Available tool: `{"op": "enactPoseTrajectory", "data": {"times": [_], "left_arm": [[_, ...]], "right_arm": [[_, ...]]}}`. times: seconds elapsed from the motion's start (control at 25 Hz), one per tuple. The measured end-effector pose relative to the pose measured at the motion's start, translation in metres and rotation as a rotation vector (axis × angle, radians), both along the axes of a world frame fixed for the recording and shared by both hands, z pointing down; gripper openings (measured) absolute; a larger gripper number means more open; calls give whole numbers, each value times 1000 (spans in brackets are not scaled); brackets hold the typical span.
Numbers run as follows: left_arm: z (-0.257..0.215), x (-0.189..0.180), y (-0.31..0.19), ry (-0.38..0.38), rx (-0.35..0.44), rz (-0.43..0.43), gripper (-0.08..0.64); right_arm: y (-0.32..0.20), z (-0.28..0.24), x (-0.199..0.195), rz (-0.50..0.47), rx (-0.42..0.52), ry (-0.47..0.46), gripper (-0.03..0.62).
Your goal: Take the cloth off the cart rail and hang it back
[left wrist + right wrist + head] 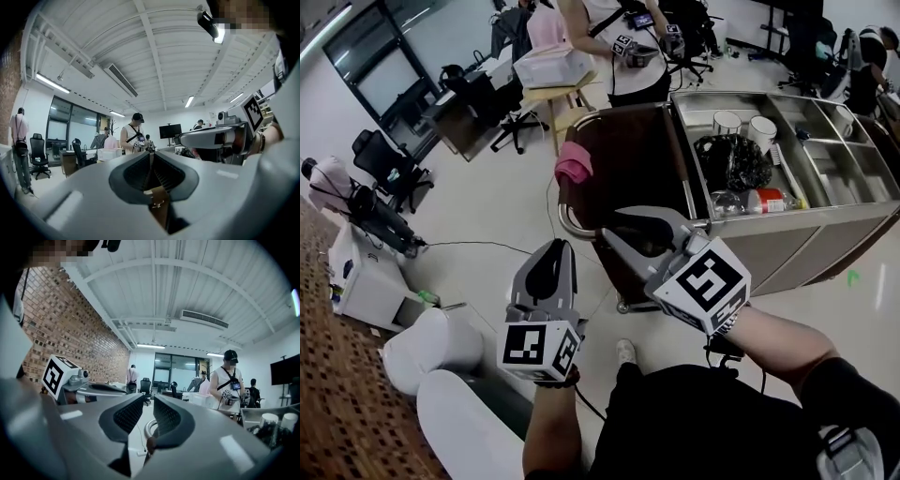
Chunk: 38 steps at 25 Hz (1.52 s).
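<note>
Pink cloth (574,161) draped over cart rail (565,221), left gripper (553,246) jaws pressed together, empty, right gripper (617,225) jaws slightly parted, holding nothing.

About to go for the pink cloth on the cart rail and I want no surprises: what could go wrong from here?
The right gripper is barely open, the left gripper shut: either could shove the bunched cloth off the rail instead of gripping it. A cable on the floor could catch the person's foot.
</note>
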<state>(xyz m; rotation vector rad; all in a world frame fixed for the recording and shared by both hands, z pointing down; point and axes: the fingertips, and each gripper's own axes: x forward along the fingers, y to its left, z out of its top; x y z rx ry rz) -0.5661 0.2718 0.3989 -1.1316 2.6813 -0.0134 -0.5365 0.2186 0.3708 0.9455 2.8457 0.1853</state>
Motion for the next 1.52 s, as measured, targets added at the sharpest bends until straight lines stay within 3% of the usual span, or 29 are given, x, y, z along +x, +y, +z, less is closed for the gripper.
{"op": "enactPoseTrajectory", "data": {"times": [0.08, 0.2, 0.44, 0.6, 0.72, 0.8, 1.2, 1.4, 1.52], "left_arm": [[2, -34, 10, -2, 4, 18, 29], [2, -92, 36, 2, 11, 54, 38], [-7, -207, 82, 32, 10, 129, 43], [-22, -308, 122, 71, 12, 191, 46], [-32, -388, 133, 89, 15, 214, 46], [-30, -419, 131, 97, 14, 228, 46], [-17, -453, 138, 154, 19, 291, 46], [-10, -458, 132, 168, 25, 307, 46], [-9, -458, 129, 170, 26, 312, 46]], "right_arm": [[7, 0, -38, 15, 22, -43, 75], [26, -3, -104, 61, 19, -25, 113], [62, 3, -241, 134, 19, 94, 173], [97, 7, -354, 184, 17, 218, 204], [107, 16, -439, 197, 19, 295, 225], [104, 29, -473, 206, 27, 335, 233], [106, 85, -506, 266, 56, 516, 221], [100, 87, -508, 284, 50, 511, 39], [99, 82, -506, 294, 55, 494, 9]]}}
